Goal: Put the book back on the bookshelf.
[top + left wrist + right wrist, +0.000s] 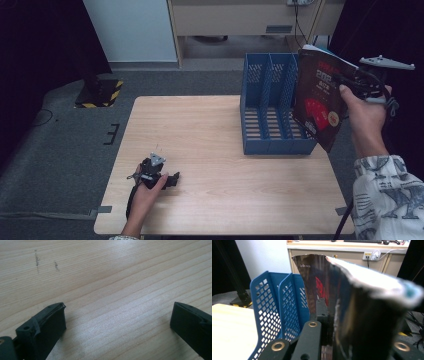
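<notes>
1. One book (320,100) is in play: a thick paperback with a glossy dark cover, red lettering and a red fan-shaped graphic. From the high view the large red characters near the top look like digits, but they are too blurred to read for certain; a small round gold mark and a white patch low on the cover cannot be read either.
2. The right tongs (345,82) are clamped on the book, and the right gripper view shows one black jaw pressed flat against the shiny cover (317,287), with the pale page block (372,282) bulging on the other side.
3. The book hangs in the air, tilted, at the right end of the blue file rack (272,107), its lower corner past the right edge of the surface (210,125) and its cover overlapping the rack's rightmost slot as the high view shows it.
4. The rack is one piece with three compartments, counted by its dividers; its upper walls are perforated with small square holes and its floor is slatted. No label shows on it.
5. The left tongs (172,180) lie low on the surface near its front left corner, held in the left hand (147,192). The left gripper view shows both jaws spread wide with bare wood grain between them, gripping nothing.
6. Two short dark scuff marks (37,260) sit on the wood ahead of those jaws.
7. Two hands and two tongs are counted in all; the right sleeve (387,195) carries a printed pattern with no legible writing.
</notes>
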Available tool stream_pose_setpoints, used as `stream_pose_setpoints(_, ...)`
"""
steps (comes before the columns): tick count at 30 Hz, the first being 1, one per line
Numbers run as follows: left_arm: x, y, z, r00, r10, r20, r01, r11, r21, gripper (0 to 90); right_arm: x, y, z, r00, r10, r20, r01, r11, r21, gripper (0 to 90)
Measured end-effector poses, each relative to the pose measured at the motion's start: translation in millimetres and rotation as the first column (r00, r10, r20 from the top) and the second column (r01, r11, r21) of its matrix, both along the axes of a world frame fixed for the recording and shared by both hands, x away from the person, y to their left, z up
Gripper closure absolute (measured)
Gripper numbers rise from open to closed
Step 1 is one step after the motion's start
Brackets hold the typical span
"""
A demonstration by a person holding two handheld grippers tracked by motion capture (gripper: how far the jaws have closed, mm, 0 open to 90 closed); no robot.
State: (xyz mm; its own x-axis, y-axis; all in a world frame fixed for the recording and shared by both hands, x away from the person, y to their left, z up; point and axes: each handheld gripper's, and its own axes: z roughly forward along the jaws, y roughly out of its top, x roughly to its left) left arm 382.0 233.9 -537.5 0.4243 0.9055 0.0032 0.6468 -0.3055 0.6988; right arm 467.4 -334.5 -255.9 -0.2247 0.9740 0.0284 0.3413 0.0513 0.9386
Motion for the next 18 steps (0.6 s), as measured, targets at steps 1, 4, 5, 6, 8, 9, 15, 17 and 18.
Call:
stream_pose_setpoints(1,0.0,-0.1,0.0,1.0000,0.000,0.000,0.000,1.0000,0.000,0.0,2.4,0.4,-1.4,1.0000,-0.004,-0.003,0.004,1.0000,0.003,87.0)
stream_pose_setpoints(4,-0.1,-0.1,0.0,1.0000,-0.001,0.000,0.001,1.0000,0.000,0.0,7.6,2.1,-4.4,0.9999,-0.012,-0.009,0.012,0.9999,0.004,87.0)
stream_pose_setpoints(5,-0.1,-0.2,0.0,1.0000,-0.001,0.001,0.001,1.0000,0.000,0.0,9.4,2.8,-5.3,0.9998,-0.014,-0.012,0.014,0.9999,0.004,87.0)
stream_pose_setpoints(6,-0.1,-0.1,0.0,1.0000,-0.001,0.001,0.001,1.0000,0.000,0.0,11.3,3.4,-6.0,0.9998,-0.014,-0.013,0.014,0.9999,0.000,87.0)
stream_pose_setpoints(8,-0.1,-0.2,0.0,1.0000,-0.001,0.000,0.001,1.0000,0.000,0.0,14.7,4.7,-6.9,0.9997,-0.019,-0.016,0.018,0.9998,-0.003,87.0)
stream_pose_setpoints(9,-0.1,-0.2,0.0,1.0000,-0.001,0.000,0.001,1.0000,0.000,0.0,16.6,5.2,-7.1,0.9996,-0.024,-0.017,0.024,0.9997,-0.005,87.0)
stream_pose_setpoints(15,-0.1,-0.1,0.1,1.0000,-0.001,0.001,0.001,1.0000,0.002,0.0,24.5,4.8,-6.6,0.9993,-0.034,-0.018,0.034,0.9994,-0.007,87.0)
stream_pose_setpoints(17,-0.1,0.0,0.1,1.0000,-0.002,0.001,0.002,1.0000,0.002,0.0,26.4,4.6,-7.7,0.9991,-0.040,-0.015,0.039,0.9992,-0.003,87.0)
stream_pose_setpoints(18,-0.1,-0.1,0.1,1.0000,-0.001,0.001,0.001,1.0000,0.002,0.0,27.2,4.6,-8.3,0.9990,-0.042,-0.016,0.042,0.9991,-0.006,87.0)
